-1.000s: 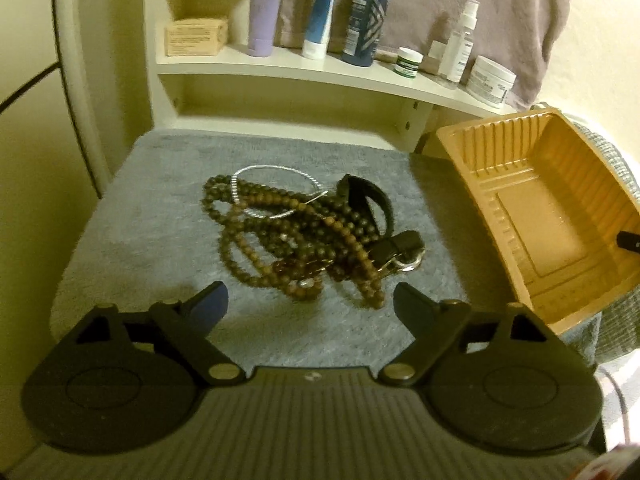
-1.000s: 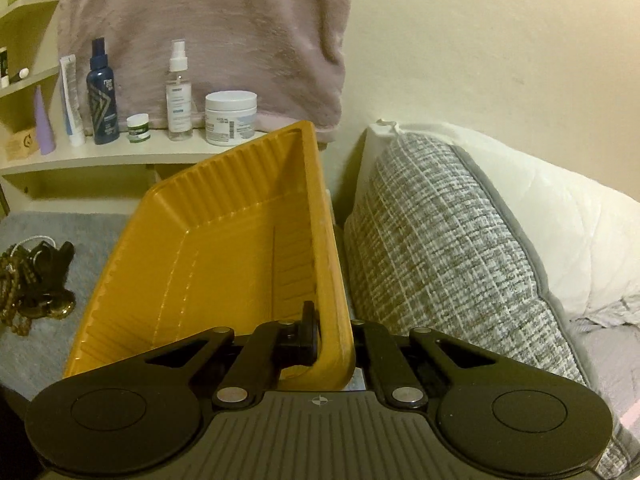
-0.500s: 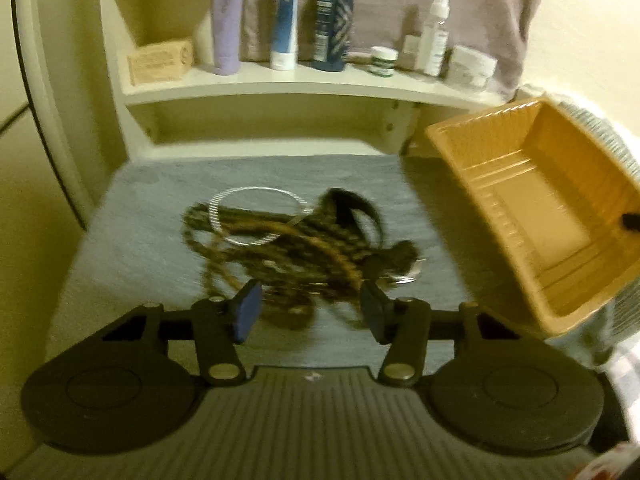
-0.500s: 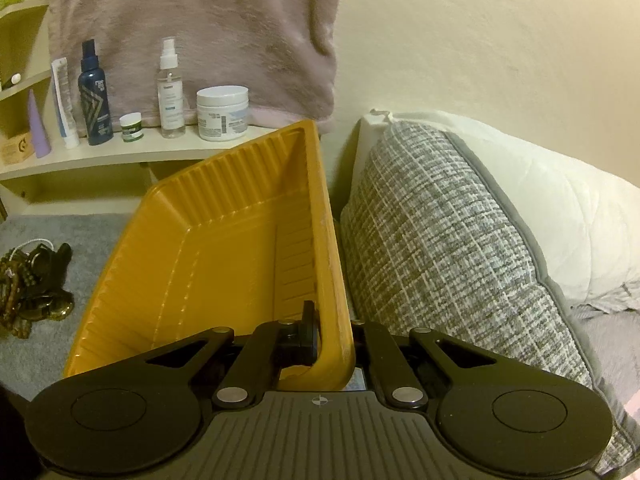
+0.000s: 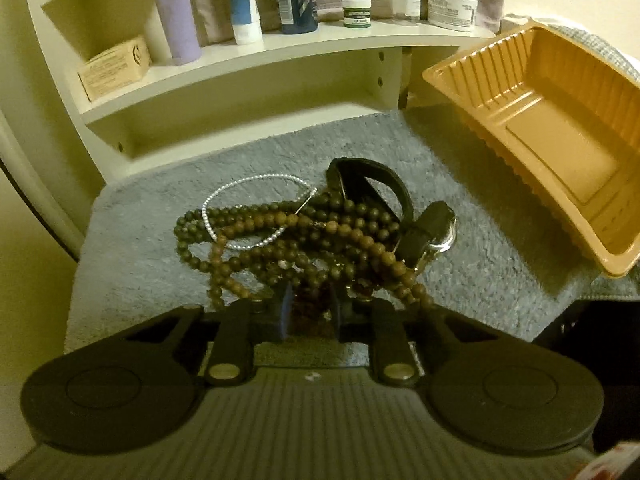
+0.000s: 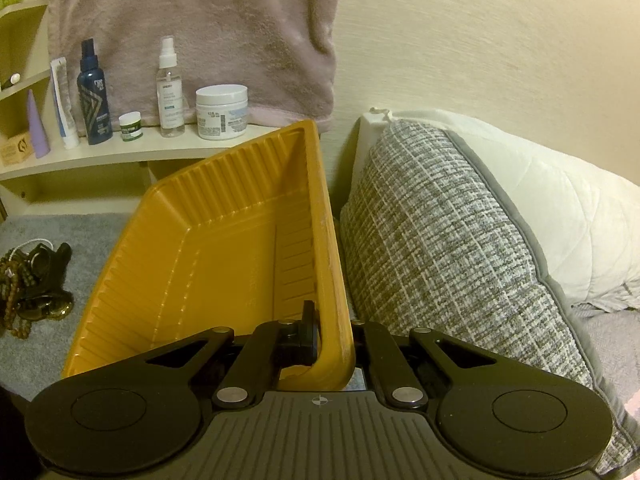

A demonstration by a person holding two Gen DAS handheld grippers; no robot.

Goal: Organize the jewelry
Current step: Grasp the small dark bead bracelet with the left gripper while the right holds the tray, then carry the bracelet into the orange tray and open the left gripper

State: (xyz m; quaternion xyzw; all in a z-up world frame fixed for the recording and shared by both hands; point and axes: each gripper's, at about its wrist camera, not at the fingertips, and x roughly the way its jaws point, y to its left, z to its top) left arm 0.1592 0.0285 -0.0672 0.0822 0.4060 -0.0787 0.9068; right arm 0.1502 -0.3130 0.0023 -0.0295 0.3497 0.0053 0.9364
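Note:
A tangle of brown bead necklaces (image 5: pixel 304 240) lies on the grey towel (image 5: pixel 140 248) with a white pearl bracelet (image 5: pixel 248 200) and a black strap watch (image 5: pixel 424 228). My left gripper (image 5: pixel 308 308) is closed on the near end of the bead tangle. My right gripper (image 6: pixel 332 340) is shut on the near right rim of the orange tray (image 6: pixel 224 264), holding it tilted above the towel. The tray (image 5: pixel 560 128) shows empty at the right of the left wrist view. The jewelry pile (image 6: pixel 32 284) shows at the left edge of the right wrist view.
A cream shelf (image 5: pixel 280 44) behind the towel holds bottles, jars and a small box (image 5: pixel 116 68). A grey woven pillow (image 6: pixel 440 248) and a white pillow (image 6: pixel 560 208) lie right of the tray. A mauve cloth (image 6: pixel 200 20) hangs behind the shelf.
My left gripper moved forward to the bead pile and its fingers closed from wide open onto the beads. The tray in my right gripper stayed held, shifting only slightly.

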